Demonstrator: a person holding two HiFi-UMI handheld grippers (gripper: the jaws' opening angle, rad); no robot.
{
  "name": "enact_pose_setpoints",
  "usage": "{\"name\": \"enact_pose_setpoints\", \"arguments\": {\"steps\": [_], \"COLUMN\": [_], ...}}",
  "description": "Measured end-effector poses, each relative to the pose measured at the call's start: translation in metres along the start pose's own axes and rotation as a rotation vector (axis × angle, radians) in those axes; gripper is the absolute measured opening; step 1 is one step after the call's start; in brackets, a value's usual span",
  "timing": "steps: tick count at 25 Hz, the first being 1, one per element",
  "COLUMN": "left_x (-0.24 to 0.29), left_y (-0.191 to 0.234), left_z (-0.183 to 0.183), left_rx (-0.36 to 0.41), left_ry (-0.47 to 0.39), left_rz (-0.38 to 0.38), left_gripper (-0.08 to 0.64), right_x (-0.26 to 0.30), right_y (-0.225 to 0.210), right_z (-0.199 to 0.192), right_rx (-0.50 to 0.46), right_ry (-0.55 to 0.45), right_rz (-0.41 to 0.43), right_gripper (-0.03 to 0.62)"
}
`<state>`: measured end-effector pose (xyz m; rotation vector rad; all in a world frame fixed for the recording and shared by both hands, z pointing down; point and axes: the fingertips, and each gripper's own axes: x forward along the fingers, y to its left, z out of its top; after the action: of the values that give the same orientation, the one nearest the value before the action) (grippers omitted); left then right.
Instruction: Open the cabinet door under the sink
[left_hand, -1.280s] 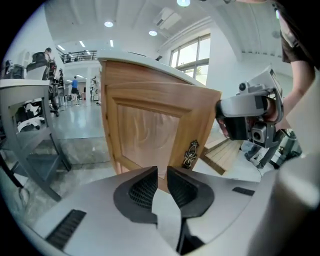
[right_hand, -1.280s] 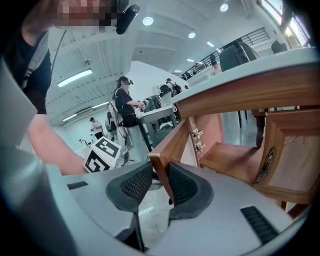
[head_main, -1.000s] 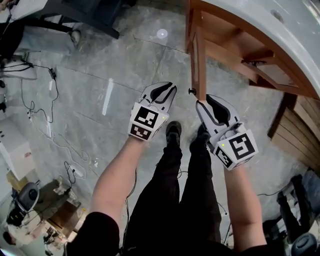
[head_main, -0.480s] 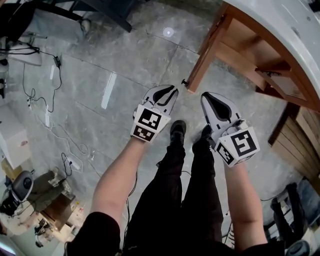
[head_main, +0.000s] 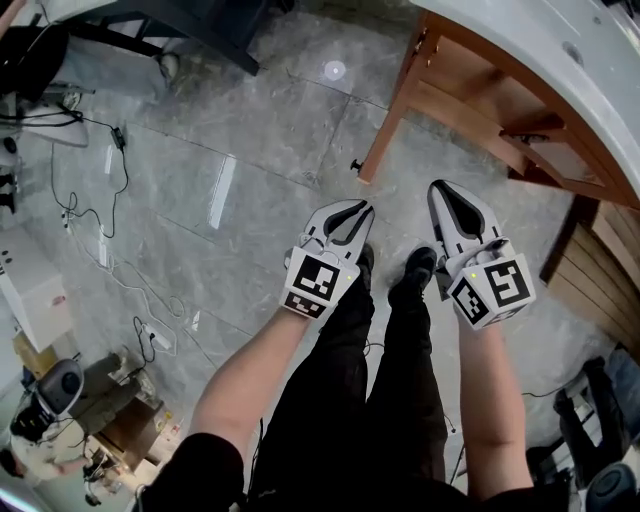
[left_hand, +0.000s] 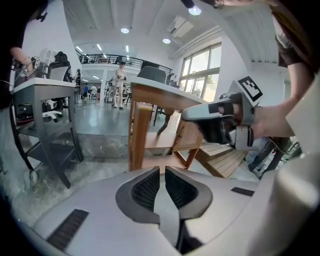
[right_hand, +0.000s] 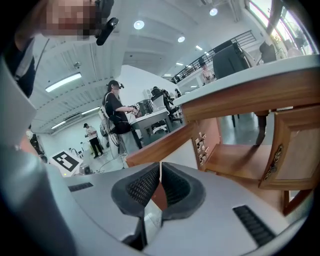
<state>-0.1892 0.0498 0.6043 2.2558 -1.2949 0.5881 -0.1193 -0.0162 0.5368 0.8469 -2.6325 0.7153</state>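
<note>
Looks done with the opening: finds the cabinet door (head_main: 388, 110) swung wide, edge-on just ahead of and between the two pairs of jaws, its knob (head_main: 355, 165) a little beyond the tips of the left gripper (head_main: 350, 212). Shows the left jaws just closing down to a hairline on nothing, and the jaws of the right gripper (head_main: 450, 200) just closed too, pads together, empty, off to the right of the door's edge. Leaves nothing holding the door, so risks a swing back toward the cabinet (head_main: 500, 110) under a sprung or slack hinge, undoing the work. Cannot tell from here about any catch or spring in the hinge. With the knob so near the left tips, could catch it on any push forward and throw the door wider, straining the hinges (right_hand: 201, 144) ahead of the right jaws. Could likewise clip the door's lower corner with a shoe (head_main: 418, 268) on stepping in, with both feet right below the jaws. Calls for drawing both pairs straight back and checking the door's rest before turning away.
</note>
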Motion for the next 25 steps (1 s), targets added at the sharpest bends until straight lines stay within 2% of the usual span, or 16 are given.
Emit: {"name": "enact_pose_setpoints", "arguments": {"steps": [6,10,15,20,25], "left_x": [0.033,0.066,0.107,0.153,0.198], "left_y": [-0.067,-0.094,-0.134,-0.155,-0.165], "left_z": [0.037,0.061,0.083,0.099,0.119], "left_rx": [0.025,0.072,0.142,0.160,0.127], "left_ry": [-0.017,-0.017,0.002,0.021,0.025], "left_rz": [-0.108,-0.145,-0.197,-0.199,-0.183], "left_gripper": [0.048,0.046,0.041,0.040,0.037], "right_x": [-0.047,-0.090,-0.143,-0.180,-0.196], "right_y": [-0.039,-0.075,-0.118,-0.168,-0.210], "right_z": [0.015,0.007,-0.013,-0.020,-0.029], "right_rx": [0.009,0.065,0.106,0.153,0.168], "right_ry": [-0.056,-0.075,-0.090,-0.093,-0.092], "right_rz": [-0.078,-0.162,-0.222,-0.278,-0.276], "right_gripper": [0.015,0.015,0.015,0.015,0.015]}}
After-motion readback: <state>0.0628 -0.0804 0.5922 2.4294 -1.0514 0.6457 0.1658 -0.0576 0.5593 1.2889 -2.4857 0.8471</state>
